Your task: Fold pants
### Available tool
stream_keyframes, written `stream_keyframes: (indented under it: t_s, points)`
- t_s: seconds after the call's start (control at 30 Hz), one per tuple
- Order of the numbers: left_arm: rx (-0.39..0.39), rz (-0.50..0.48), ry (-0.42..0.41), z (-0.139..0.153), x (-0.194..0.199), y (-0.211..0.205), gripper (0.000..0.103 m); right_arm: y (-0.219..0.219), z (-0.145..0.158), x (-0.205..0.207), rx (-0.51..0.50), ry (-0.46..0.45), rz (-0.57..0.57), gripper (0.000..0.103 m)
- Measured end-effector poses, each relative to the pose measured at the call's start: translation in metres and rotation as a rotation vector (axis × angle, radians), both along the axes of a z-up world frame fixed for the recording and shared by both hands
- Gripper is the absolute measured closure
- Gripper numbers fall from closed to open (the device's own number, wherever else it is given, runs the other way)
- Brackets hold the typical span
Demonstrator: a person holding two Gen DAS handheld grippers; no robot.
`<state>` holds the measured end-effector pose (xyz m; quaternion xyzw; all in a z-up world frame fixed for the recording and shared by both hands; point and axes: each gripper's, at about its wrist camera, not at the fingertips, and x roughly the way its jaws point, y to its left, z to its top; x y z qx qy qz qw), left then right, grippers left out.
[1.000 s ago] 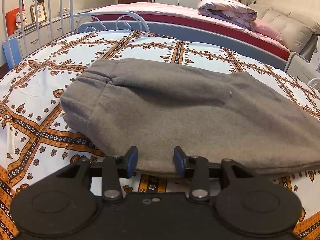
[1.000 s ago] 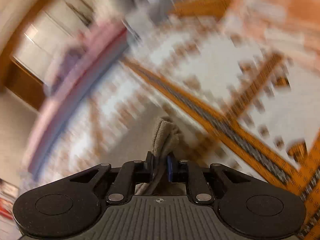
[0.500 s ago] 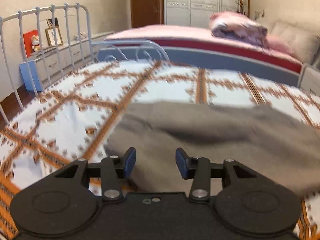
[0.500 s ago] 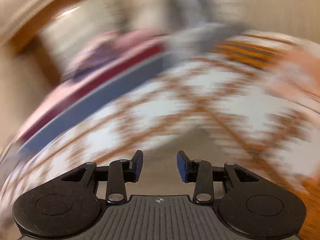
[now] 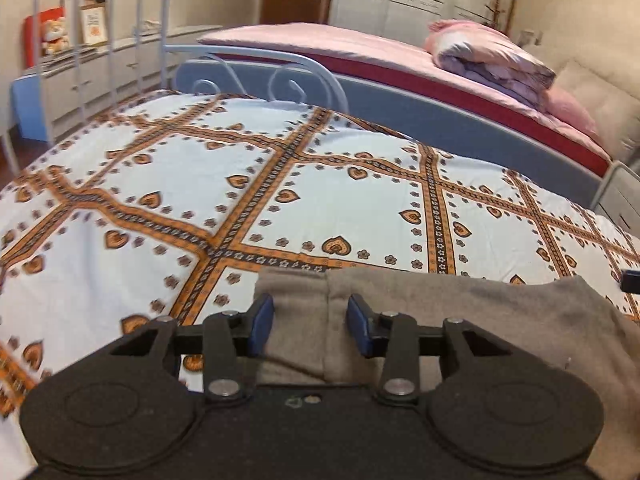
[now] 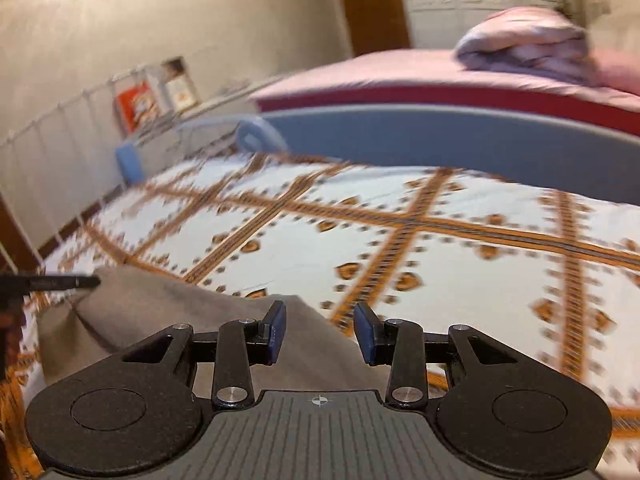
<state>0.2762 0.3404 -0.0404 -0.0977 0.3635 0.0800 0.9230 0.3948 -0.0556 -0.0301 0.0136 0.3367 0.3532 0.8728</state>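
Note:
The grey-brown fleece pants (image 5: 480,320) lie folded on the patterned bedsheet (image 5: 280,184). In the left wrist view my left gripper (image 5: 310,330) is open, with the waistband end of the pants between and under its blue pads. In the right wrist view the pants (image 6: 168,320) spread to the lower left. My right gripper (image 6: 320,334) is open and empty above the right end of the fabric. A black fingertip of the left gripper (image 6: 60,282) shows at the left edge of that view.
A white metal bed frame (image 5: 260,80) stands at the far side of the sheet. Behind it is a second bed with pink bedding (image 5: 360,44) and a rolled quilt (image 5: 492,56). A low cabinet with pictures (image 5: 80,60) lines the left wall.
My right gripper has opened and let go of the pants fabric, then swung level. My left gripper has moved closer over the waistband end, so most of the pants have dropped out of its view.

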Motion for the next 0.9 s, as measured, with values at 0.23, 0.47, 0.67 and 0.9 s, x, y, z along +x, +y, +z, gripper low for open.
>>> stream_keyframes:
  t_s: [0.23,0.47,0.67,0.9]
  points:
    - [-0.043,-0.048,-0.019,-0.004,0.014,0.011,0.074,0.027,-0.029,0.036,-0.015,0.074,0.061,0.065]
    - [-0.032,-0.107,-0.016,-0.009,0.02,0.007,0.077,0.035,-0.033,0.031,-0.05,0.083,0.205,0.065]
    - [0.068,-0.135,-0.046,-0.009,0.015,-0.011,0.102,0.06,-0.031,0.02,-0.178,-0.003,0.236,0.094]
    - [0.125,-0.082,-0.008,-0.017,0.029,-0.008,0.103,0.063,-0.019,0.025,-0.191,-0.11,0.093,0.098]
